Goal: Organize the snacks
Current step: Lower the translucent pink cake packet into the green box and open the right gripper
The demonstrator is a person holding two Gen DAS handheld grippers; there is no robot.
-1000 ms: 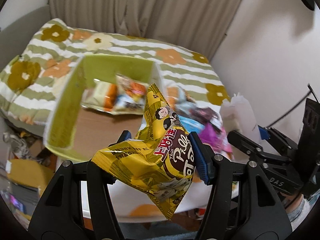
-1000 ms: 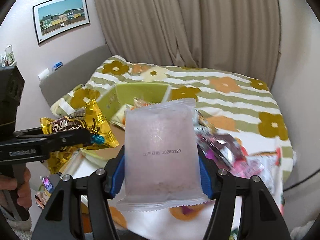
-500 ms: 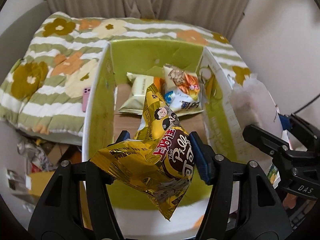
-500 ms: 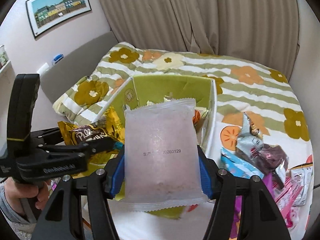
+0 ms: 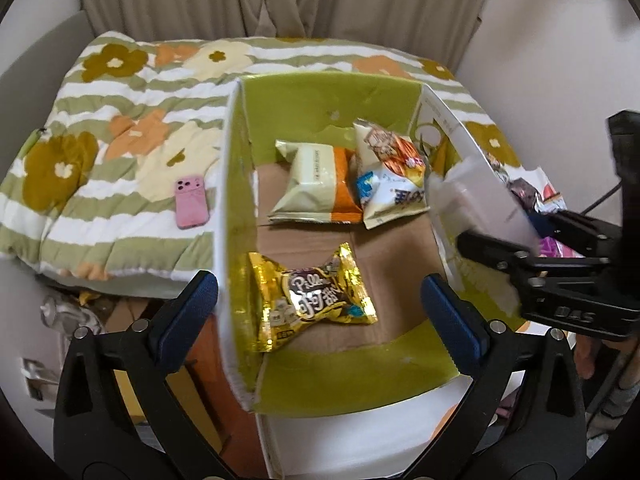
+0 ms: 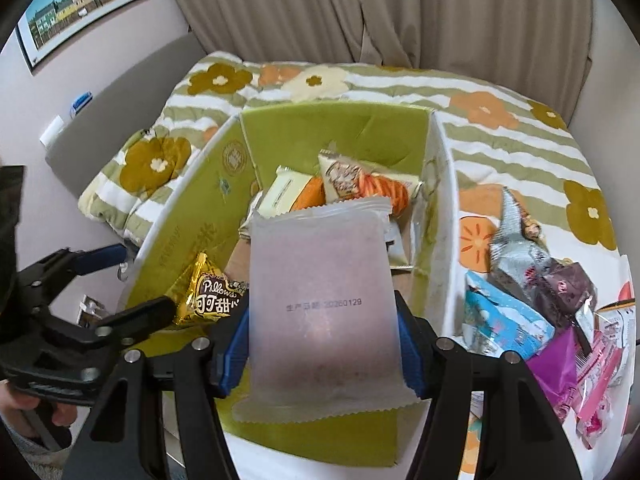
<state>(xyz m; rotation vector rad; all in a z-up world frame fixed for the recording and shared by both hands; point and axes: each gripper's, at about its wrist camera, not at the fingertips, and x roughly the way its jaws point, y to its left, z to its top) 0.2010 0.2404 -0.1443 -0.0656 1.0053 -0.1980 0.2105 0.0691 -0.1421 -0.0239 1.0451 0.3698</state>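
The left tool point(image 5: 320, 304), its jaws just opened wide, hangs above the gold foil "Pillows" packet point(image 5: 316, 300) lying in the green-lined cardboard box point(image 5: 328, 92). The right tool point(image 6: 322, 344) grips a frosted pink pouch point(image 6: 320, 300) stamped "20260129", over the flowered striped bed quilt point(image 6: 500, 92).

one green box point(image 5: 240, 208), three snack packets inside, one pink phone point(image 5: 191, 201)

Frosted pouch point(image 6: 322, 312) hides box floor point(image 6: 240, 256) (mid part); loose snack pile point(image 6: 560, 312) cut off right.
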